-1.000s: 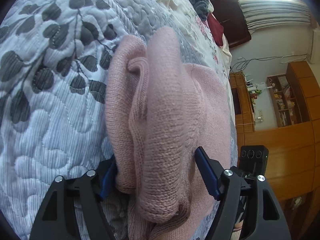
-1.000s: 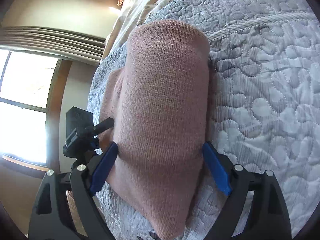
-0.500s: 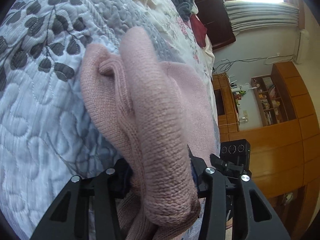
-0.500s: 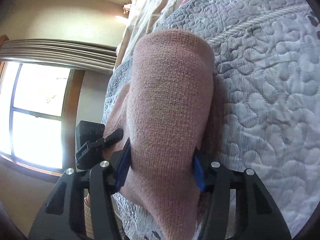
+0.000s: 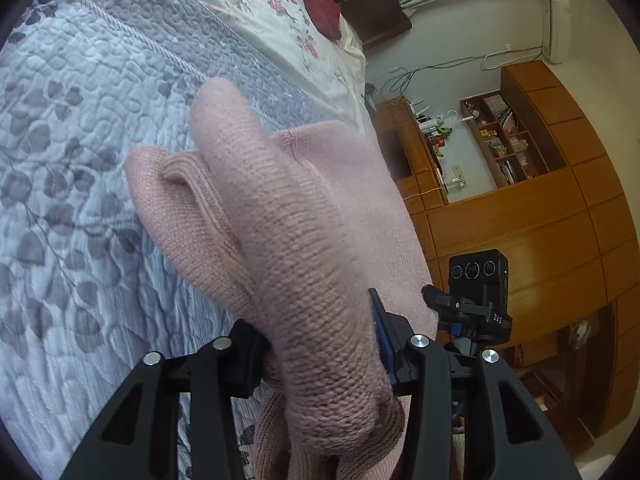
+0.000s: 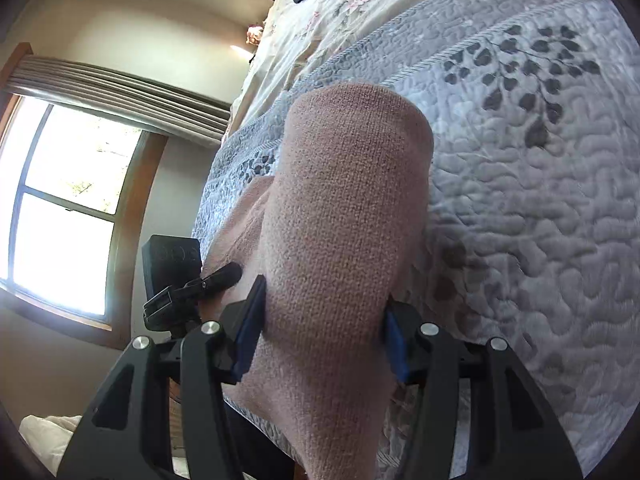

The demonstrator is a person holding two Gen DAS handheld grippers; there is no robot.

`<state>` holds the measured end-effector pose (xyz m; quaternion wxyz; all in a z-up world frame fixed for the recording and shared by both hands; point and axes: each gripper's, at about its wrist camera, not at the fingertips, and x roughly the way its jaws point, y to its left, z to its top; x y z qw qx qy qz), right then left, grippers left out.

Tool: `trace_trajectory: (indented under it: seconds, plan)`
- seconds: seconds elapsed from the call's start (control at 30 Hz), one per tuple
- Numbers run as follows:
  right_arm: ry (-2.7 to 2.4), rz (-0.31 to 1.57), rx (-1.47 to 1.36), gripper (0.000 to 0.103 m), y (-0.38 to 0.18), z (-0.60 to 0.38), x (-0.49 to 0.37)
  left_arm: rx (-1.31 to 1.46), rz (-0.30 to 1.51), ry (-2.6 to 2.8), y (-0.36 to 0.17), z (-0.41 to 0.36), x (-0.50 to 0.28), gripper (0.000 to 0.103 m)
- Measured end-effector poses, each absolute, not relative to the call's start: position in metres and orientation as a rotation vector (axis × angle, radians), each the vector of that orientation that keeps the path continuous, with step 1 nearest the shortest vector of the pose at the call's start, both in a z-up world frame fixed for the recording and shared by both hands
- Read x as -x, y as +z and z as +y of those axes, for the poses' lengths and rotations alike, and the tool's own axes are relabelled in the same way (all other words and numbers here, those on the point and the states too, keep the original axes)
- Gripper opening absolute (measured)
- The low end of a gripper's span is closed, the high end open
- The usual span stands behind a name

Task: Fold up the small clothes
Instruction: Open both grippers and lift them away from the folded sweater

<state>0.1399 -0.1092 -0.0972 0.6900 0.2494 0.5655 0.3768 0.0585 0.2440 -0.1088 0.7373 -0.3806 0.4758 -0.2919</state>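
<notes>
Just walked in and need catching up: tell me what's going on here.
A person is folding a pink knit garment on a bed covered by a grey leaf-print quilt, using a handheld gripper in each hand. The left gripper and the right gripper are each shut on a bunched fold of the knit, lifting it off the quilt. The fold is not yet laid down.

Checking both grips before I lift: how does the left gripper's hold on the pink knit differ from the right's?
The left gripper pinches a bunched, ridged fold of the pink knit garment, ribbed edge curling beside it. The right gripper clamps a smooth, broad fold with no wrinkles. Both are shut on the same garment over the quilted bedspread.
</notes>
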Motion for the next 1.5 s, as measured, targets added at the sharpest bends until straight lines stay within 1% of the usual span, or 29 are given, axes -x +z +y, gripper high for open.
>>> trace_trajectory:
  seconds: [0.17, 0.23, 0.3, 0.37, 0.43, 0.47, 0.57, 0.63, 0.77, 0.93, 0.97, 1.0, 1.03, 1.07, 1.1, 1.17, 1.27, 1.5]
  plan:
    - [0.766, 1.307, -0.534, 0.052, -0.137, -0.115, -0.119, 0.740, 1.113, -0.582, -0.141, 0.230, -0.050, 0.045]
    - [0.752, 1.299, -0.529, 0.055, -0.151, -0.115, -0.112, 0.704, 1.126, -0.562, -0.153, 0.232, -0.044, 0.046]
    - [0.745, 1.285, -0.545, 0.061, -0.161, -0.113, -0.108, 0.695, 1.130, -0.541, -0.163, 0.235, -0.038, 0.049]
    - [0.728, 1.286, -0.568, 0.066, -0.168, -0.114, -0.105, 0.696, 1.129, -0.515, -0.167, 0.236, -0.034, 0.055]
    - [0.717, 1.290, -0.580, 0.069, -0.169, -0.113, -0.104, 0.685, 1.134, -0.489, -0.164, 0.236, -0.031, 0.059]
    - [0.706, 1.295, -0.580, 0.073, -0.169, -0.114, -0.102, 0.681, 1.141, -0.473, -0.161, 0.237, -0.030, 0.061]
    - [0.686, 1.290, -0.583, 0.074, -0.159, -0.123, -0.090, 0.632, 1.147, -0.419, -0.147, 0.241, -0.018, 0.061]
    - [0.682, 1.286, -0.572, 0.077, -0.150, -0.127, -0.078, 0.592, 1.134, -0.389, -0.134, 0.244, -0.007, 0.061]
    - [0.682, 1.294, -0.515, 0.078, -0.142, -0.133, -0.044, 0.543, 1.093, -0.367, -0.108, 0.243, 0.029, 0.061]
    - [0.647, 1.344, -0.475, 0.078, -0.158, -0.137, -0.016, 0.441, 1.078, -0.374, -0.092, 0.223, 0.069, 0.064]
    - [0.642, 1.355, -0.492, 0.076, -0.162, -0.138, -0.015, 0.416, 1.086, -0.362, -0.092, 0.218, 0.074, 0.064]
    - [0.640, 1.367, -0.505, 0.067, -0.166, -0.139, -0.013, 0.391, 1.091, -0.349, -0.094, 0.213, 0.077, 0.064]
    - [0.639, 1.379, -0.511, 0.061, -0.169, -0.139, -0.011, 0.370, 1.097, -0.337, -0.096, 0.209, 0.080, 0.064]
    - [0.641, 1.387, -0.518, 0.047, -0.171, -0.139, -0.009, 0.359, 1.108, -0.323, -0.099, 0.206, 0.080, 0.064]
    - [0.635, 1.385, -0.510, 0.036, -0.169, -0.139, -0.007, 0.352, 1.118, -0.312, -0.102, 0.207, 0.082, 0.064]
    - [0.622, 1.371, -0.465, 0.029, -0.162, -0.141, -0.001, 0.343, 1.129, -0.287, -0.107, 0.209, 0.085, 0.063]
    - [0.608, 1.369, -0.462, 0.027, -0.158, -0.140, 0.007, 0.334, 1.155, -0.263, -0.117, 0.213, 0.087, 0.063]
    - [0.564, 1.386, -0.454, 0.028, -0.175, -0.141, 0.015, 0.338, 1.173, -0.253, -0.133, 0.217, 0.093, 0.066]
